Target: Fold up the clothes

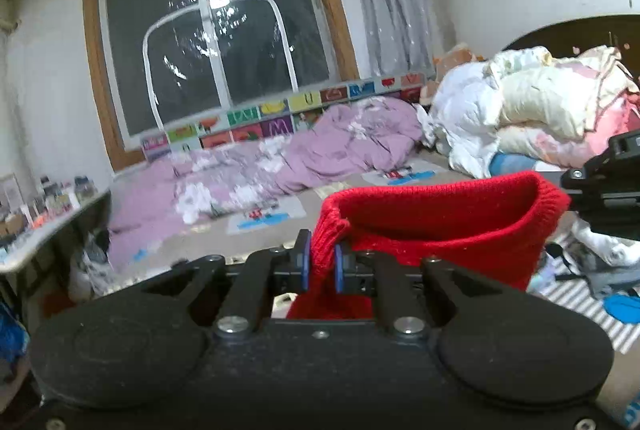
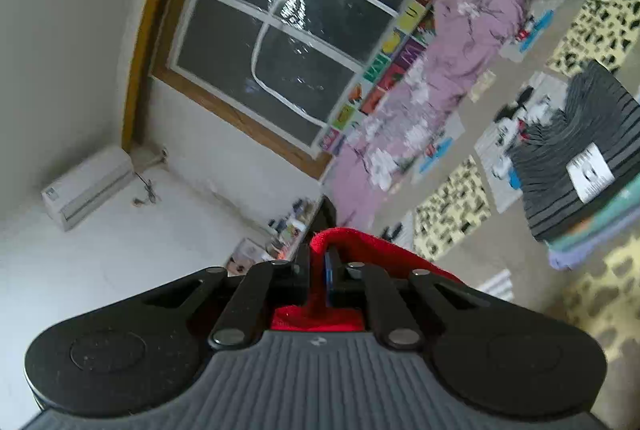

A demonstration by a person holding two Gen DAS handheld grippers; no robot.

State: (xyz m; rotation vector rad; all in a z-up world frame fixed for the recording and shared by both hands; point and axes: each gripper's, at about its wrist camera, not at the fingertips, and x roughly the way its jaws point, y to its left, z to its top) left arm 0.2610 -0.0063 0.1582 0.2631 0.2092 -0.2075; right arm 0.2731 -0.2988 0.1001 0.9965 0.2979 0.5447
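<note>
Up above the bed point(image 1: 352, 186), the red ribbed knit garment point(image 1: 436, 226) is hanging between two hand-held grippers, and that span is the whole story right now. The left hand-held gripper point(image 1: 322, 266) is pinching one corner of the knit's edge, its blue pads point(image 1: 339, 268) squeezed almost together on the fabric. The right hand-held gripper point(image 1: 600, 186) is showing at the far right of the left wrist view, level with the other end of that edge; in its own view the right one point(image 2: 320, 280) is clamping nearly shut on a fold of the same red knit point(image 2: 360, 244). So the garment's long axis is running side to side between the hands, neither hand nearer than the other, with the cloth drooping below the left one. A folded grey striped garment point(image 2: 576, 150) is lying on the bed below to the right, a lilac crumpled quilt point(image 1: 280, 158) stretching along the window side. My read: the coming lay-down is depending on keeping that edge taut and level.
</note>
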